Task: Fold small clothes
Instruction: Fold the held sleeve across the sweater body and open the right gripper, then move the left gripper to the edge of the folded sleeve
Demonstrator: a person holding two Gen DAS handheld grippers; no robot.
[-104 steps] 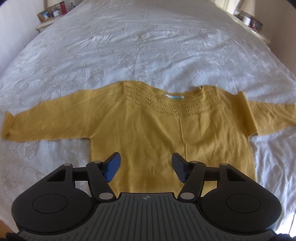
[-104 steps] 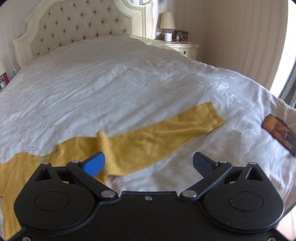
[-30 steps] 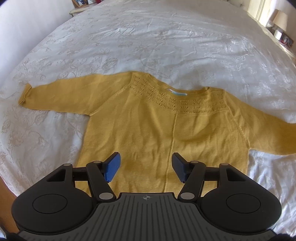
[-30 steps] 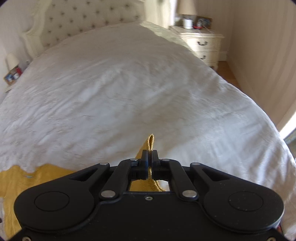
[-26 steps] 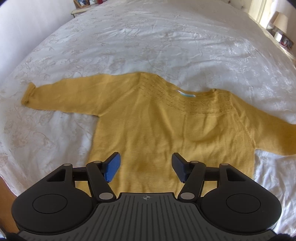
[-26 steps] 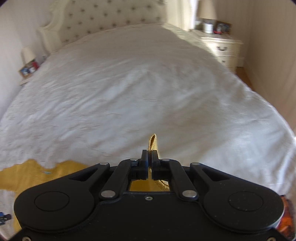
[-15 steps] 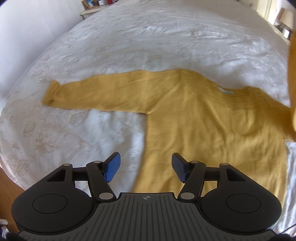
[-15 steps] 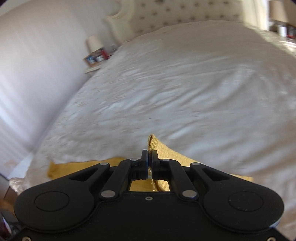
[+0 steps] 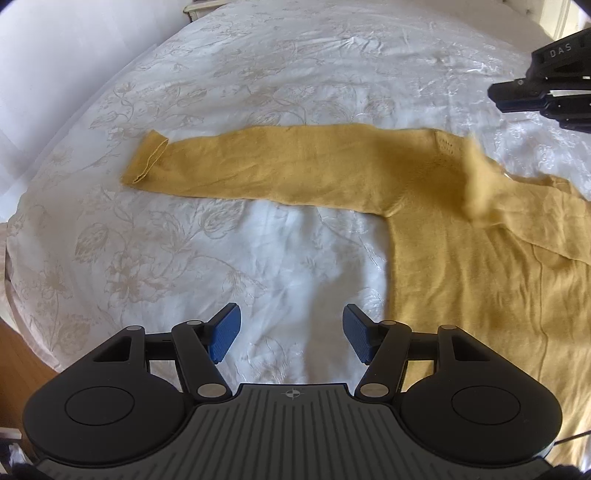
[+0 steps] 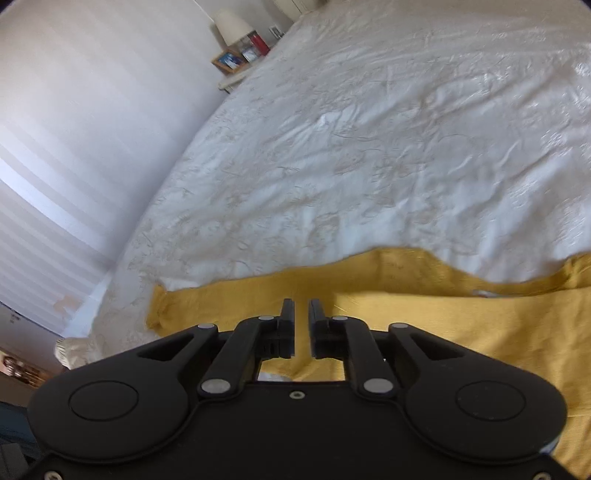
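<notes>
— Left gripper (image 9: 291, 328) hangs over bare bedspread (image 9: 258, 74) near the bed's foot edge, its blue pads (image 9: 225, 328) spread wide and holding nothing. What does its camera catch that the other misses?

— The yellow sweater's (image 9: 480, 277) whole left sleeve (image 9: 277, 170), stretched flat toward the bed's left edge, cuff and all, and the right sleeve (image 9: 535, 221) laid back across the chest. The right gripper (image 9: 546, 92) shows from outside, above the neckline.

— And the right wrist view?

— The nightstand (image 10: 236, 66) at the head-end corner, with a lamp (image 10: 231, 22) and photo frames (image 10: 227, 61), beside the striped wall (image 10: 74, 129).

— Anything in the way?

— The gripper body hides the fabric beneath it.

— Its fingers?

— Narrowly parted, a slim gap, gripping nothing, above the sweater.
</notes>
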